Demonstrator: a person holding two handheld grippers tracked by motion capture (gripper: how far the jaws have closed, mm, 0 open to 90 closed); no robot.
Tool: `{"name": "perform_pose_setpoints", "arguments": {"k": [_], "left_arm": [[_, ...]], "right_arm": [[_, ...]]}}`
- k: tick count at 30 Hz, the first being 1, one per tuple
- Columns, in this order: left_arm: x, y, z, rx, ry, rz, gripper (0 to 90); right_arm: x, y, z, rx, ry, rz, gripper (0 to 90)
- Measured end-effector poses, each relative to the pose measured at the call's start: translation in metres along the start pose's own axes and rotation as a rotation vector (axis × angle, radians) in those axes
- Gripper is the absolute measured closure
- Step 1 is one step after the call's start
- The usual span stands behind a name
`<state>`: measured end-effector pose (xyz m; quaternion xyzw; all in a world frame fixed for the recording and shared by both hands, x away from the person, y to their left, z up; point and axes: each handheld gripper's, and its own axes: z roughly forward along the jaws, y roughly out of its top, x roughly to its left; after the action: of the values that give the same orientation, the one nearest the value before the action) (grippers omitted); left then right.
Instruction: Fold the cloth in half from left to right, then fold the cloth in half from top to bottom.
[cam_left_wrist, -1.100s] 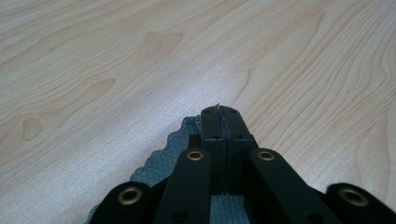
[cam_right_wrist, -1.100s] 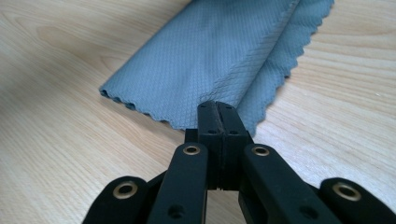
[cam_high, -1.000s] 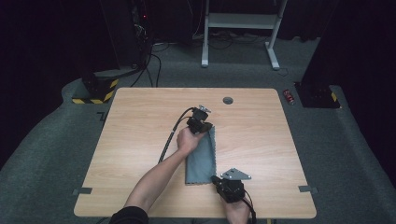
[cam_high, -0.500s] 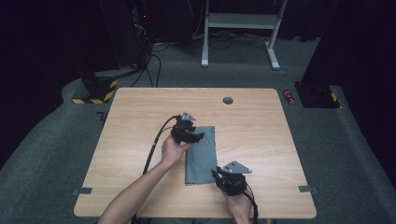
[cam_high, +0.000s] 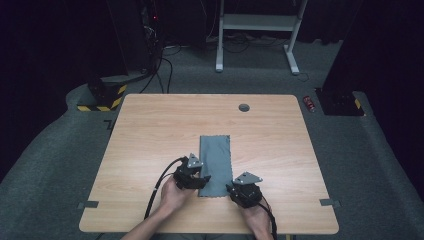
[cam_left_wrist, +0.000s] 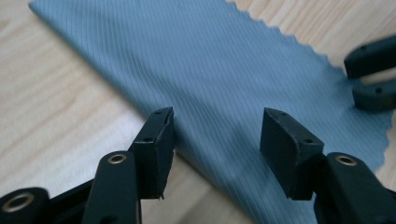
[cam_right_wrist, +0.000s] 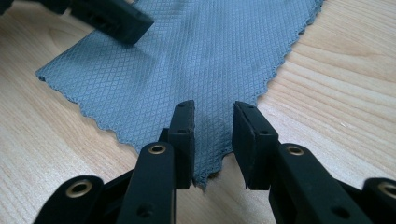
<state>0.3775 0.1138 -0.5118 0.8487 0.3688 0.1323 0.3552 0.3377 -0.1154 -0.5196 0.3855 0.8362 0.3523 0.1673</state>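
Observation:
A grey-blue cloth (cam_high: 216, 160) lies flat as a long strip on the wooden table (cam_high: 150, 130). My left gripper (cam_high: 202, 181) stands open at the cloth's near left corner. In the left gripper view, its jaws straddle the cloth's (cam_left_wrist: 224, 60) edge, with the left gripper (cam_left_wrist: 217, 133) low over the fabric. My right gripper (cam_high: 231, 189) is at the near right corner, open with a narrow gap. In the right gripper view, the zigzag-cut corner of the cloth (cam_right_wrist: 196, 56) lies between the jaws of the right gripper (cam_right_wrist: 213, 126).
A round cable hole (cam_high: 244, 107) sits near the table's far edge. On the floor beyond are a small red object (cam_high: 310, 103), a yellow-black striped base (cam_high: 100, 97) and a white frame (cam_high: 255, 30). Tape marks (cam_high: 87, 204) flank the table's near side.
My left gripper has come back from the cloth's far end to its near left corner. The cloth now lies flat. The right gripper has stayed put.

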Motion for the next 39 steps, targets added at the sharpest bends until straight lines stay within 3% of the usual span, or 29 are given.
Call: {"name": "perform_pose_setpoints", "arguments": {"k": [4,10,24,30,39], "left_arm": [[-0.005,-0.010,-0.004,0.008,0.029,0.017,44.9],[-0.008,-0.022,-0.013,-0.005,0.035,0.008,44.0],[-0.013,-0.035,-0.020,-0.042,0.061,-0.009,41.1],[-0.015,-0.038,-0.023,-0.047,0.063,-0.005,40.8],[-0.024,-0.053,-0.037,-0.048,0.063,-0.010,41.0]], "right_arm": [[-0.002,0.000,0.000,0.000,0.003,-0.007,66.0],[-0.004,-0.001,0.001,-0.004,0.007,-0.001,63.7],[-0.004,-0.002,-0.002,0.006,0.022,-0.026,60.3],[0.003,-0.007,-0.007,0.009,0.026,-0.028,60.1],[0.021,-0.009,-0.014,0.035,0.026,-0.083,60.7]]}}
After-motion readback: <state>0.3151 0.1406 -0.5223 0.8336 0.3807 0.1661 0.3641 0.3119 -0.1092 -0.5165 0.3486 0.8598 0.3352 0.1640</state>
